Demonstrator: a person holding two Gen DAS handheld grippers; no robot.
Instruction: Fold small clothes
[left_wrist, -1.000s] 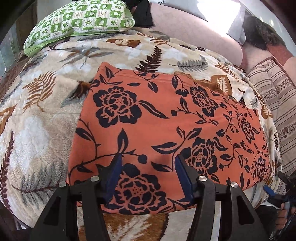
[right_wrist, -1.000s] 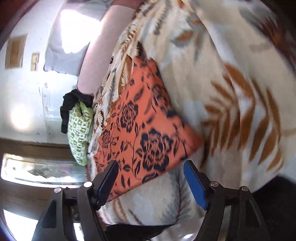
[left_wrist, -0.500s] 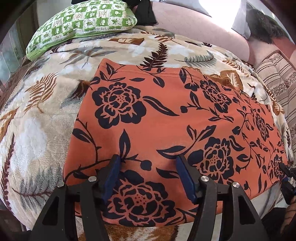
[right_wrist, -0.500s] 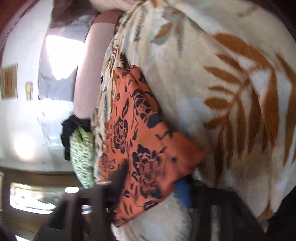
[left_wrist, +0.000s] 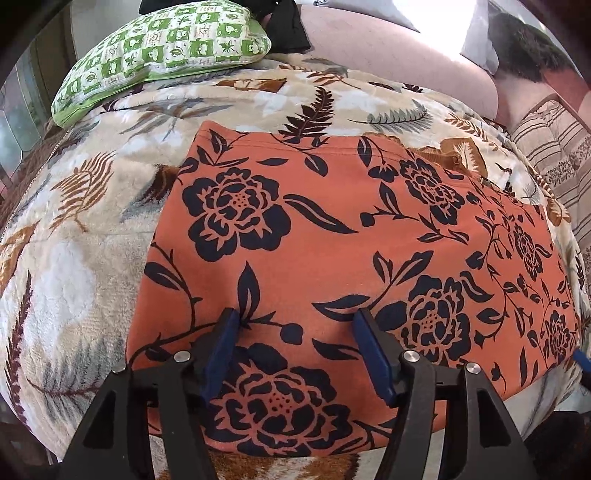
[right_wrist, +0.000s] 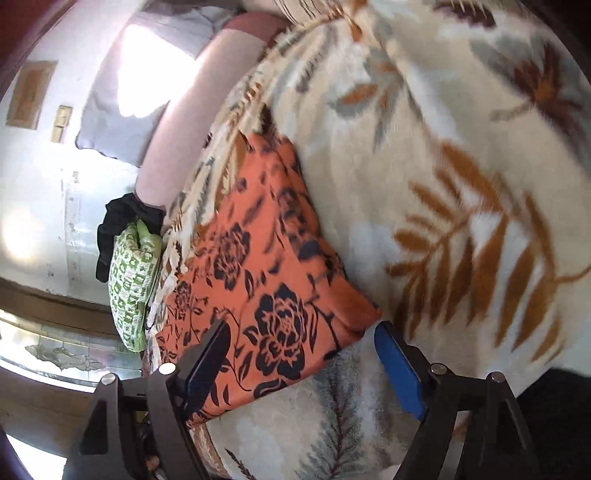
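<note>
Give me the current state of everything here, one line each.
Orange floral cloth: spread flat on the blanket, not yet folded.
Left gripper: open, over the cloth's near edge.
Right gripper: open, straddling the cloth's near corner.
Blanket: laid out under the cloth.
Green pillow: lying at the blanket's far end.

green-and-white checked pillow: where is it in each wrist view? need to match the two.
Left wrist: the green-and-white checked pillow sits top left, at the far end of the leaf-print blanket, beyond the orange floral cloth.
Right wrist: the pillow is at the left edge, mid-height, seen edge-on, left of the orange cloth.
Shared landmark: the black garment touching the pillow, also at.
</note>
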